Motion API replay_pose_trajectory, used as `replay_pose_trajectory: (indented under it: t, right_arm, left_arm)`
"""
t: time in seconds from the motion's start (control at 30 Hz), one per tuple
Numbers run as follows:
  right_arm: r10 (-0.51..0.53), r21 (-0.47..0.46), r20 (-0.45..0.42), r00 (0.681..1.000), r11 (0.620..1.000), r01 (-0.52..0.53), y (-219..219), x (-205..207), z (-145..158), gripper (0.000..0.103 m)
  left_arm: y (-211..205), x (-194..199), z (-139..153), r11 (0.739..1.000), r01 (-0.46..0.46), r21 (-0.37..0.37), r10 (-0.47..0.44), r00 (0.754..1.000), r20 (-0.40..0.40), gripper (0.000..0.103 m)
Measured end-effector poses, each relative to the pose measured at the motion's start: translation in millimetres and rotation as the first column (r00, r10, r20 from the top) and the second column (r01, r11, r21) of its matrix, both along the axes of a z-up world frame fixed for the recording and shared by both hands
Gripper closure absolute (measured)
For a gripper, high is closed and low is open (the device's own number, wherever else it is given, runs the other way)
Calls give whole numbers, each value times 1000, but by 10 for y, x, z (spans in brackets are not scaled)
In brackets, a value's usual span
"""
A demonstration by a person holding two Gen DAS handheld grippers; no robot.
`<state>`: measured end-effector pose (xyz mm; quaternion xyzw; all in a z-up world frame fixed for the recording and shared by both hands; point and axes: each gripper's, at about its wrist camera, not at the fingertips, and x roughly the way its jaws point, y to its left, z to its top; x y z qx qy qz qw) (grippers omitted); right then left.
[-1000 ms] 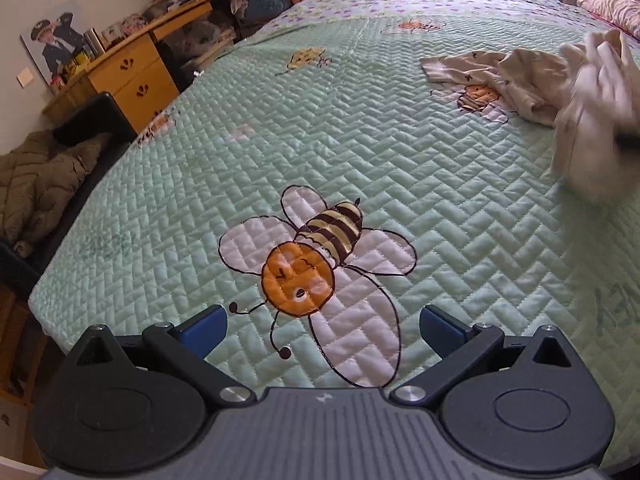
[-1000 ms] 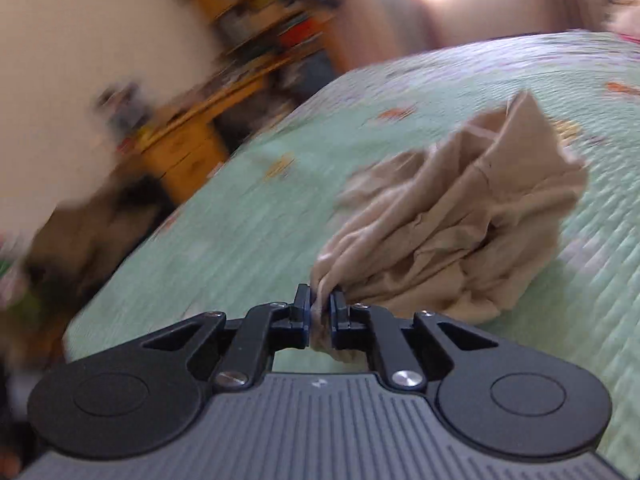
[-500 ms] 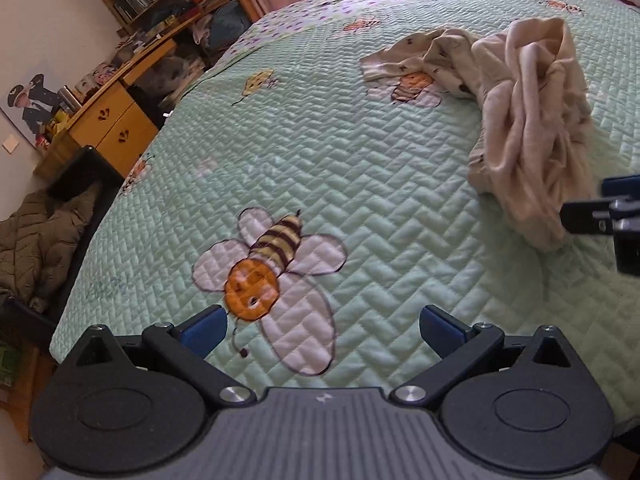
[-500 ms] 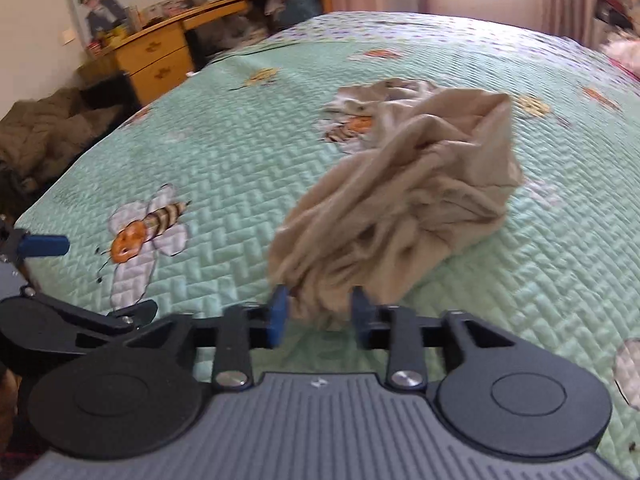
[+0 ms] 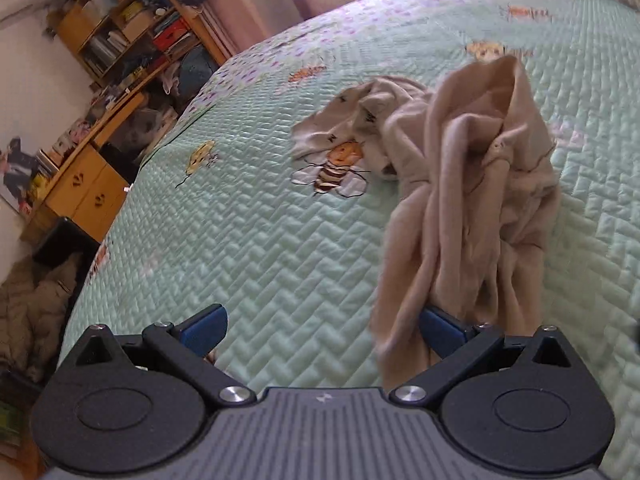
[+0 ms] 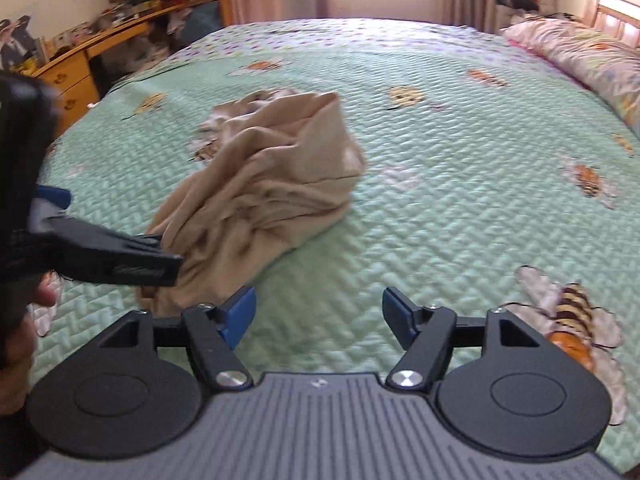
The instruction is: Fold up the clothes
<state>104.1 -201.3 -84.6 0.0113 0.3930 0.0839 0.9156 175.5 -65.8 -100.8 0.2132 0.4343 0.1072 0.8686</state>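
A crumpled beige garment point(image 5: 472, 208) lies in a heap on the green bee quilt point(image 5: 260, 220); it also shows in the right wrist view point(image 6: 264, 196). A second pale garment with small dark prints point(image 5: 360, 120) lies behind it. My left gripper point(image 5: 320, 328) is open, its right finger against the garment's near end. In the right wrist view the left gripper point(image 6: 120, 256) reaches the garment's near left edge. My right gripper point(image 6: 318, 316) is open and empty, just right of the garment's near end.
A wooden desk with drawers point(image 5: 84, 188) and bookshelves point(image 5: 132, 28) stand left of the bed. A dark jacket point(image 5: 28, 312) lies by the bed's near left corner. A floral pillow point(image 6: 584, 52) lies at the far right.
My right gripper let go of the beige garment, opened and drew right. My left gripper moved right and forward up to the garment's near end.
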Motion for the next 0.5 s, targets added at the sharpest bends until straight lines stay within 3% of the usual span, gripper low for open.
replay_pose_trajectory:
  t: [0.07, 0.13, 0.2, 0.23, 0.4, 0.5]
  right_arm:
    - [-22, 2, -2, 1000, 1000, 22, -99, -1, 0, 30]
    - [-42, 5, -4, 999, 999, 42, -179, -8, -6, 29]
    - [-58, 9, -5, 998, 998, 58, -237, -24, -21, 29]
    - [-65, 11, -6, 998, 998, 65, -266, -31, -29, 28]
    - [-96, 24, -20, 995, 995, 97, -369, -89, -98, 27]
    - [-100, 29, -14, 995, 994, 101, -376, -154, -87, 27]
  left_arm:
    - [-100, 137, -146, 999, 7, 44, -6, 1000, -17, 6]
    - [-147, 238, -308, 997, 2, 81, 2, 999, -49, 28]
    - [-105, 244, -349, 1000, 2, -3, -2, 998, -70, 69]
    - [-83, 245, -368, 999, 2, -48, -5, 997, -81, 78]
    - [-107, -10, -303, 999, 32, -10, -32, 998, -49, 89]
    - [6, -236, -150, 998, 36, -54, -37, 999, -15, 91]
